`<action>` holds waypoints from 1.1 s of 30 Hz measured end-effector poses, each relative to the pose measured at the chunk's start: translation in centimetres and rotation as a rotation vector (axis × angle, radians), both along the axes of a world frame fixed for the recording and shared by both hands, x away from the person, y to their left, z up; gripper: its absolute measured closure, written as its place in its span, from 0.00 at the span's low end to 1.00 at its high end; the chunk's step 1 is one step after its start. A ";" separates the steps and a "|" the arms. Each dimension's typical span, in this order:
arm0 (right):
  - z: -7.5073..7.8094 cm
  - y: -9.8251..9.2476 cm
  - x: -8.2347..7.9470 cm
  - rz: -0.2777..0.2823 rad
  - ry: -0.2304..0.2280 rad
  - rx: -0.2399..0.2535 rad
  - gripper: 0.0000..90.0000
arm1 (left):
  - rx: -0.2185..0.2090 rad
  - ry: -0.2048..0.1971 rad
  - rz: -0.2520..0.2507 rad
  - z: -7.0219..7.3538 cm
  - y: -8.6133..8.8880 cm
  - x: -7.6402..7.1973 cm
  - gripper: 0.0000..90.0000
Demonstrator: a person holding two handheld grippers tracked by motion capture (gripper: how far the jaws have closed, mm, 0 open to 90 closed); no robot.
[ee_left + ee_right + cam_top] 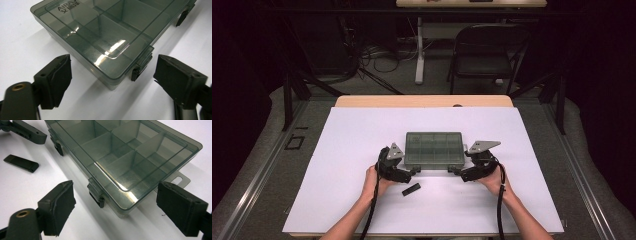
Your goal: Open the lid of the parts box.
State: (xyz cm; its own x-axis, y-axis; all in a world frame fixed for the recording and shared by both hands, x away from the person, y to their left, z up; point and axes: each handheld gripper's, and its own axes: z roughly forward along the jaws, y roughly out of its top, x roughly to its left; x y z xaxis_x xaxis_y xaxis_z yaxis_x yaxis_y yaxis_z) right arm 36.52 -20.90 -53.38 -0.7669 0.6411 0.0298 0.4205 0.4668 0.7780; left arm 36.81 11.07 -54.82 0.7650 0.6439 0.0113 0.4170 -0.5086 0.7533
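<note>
Box of smoky clear plastic, rectangular, perhaps empty compartments

small black flat bar lying loose on white table sheet, near front edge. behind table: black folding chair, white table leg, cable tangle on floor.

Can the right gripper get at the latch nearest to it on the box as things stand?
Probably yes. The right gripper stands open with the latch between its fingers, and nothing lies between them. The box lid looks closed.
</note>
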 end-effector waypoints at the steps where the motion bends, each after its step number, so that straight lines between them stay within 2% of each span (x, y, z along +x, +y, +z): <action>1: 0.0 0.0 0.0 0.002 -0.003 -0.006 0.16 | 0.002 -0.002 0.000 0.0 0.0 0.0 0.16; 11: -0.4 0.0 0.1 -0.018 -0.003 -0.029 0.24 | 0.000 0.012 -0.002 -0.2 0.0 0.1 0.21; 13: -0.5 0.1 0.1 -0.017 -0.006 -0.044 0.24 | 0.007 0.012 -0.005 -0.2 0.0 0.1 0.22; 33: -0.9 0.3 0.3 -0.049 -0.001 -0.069 0.27 | 0.013 0.015 0.005 -0.4 -0.3 0.1 0.26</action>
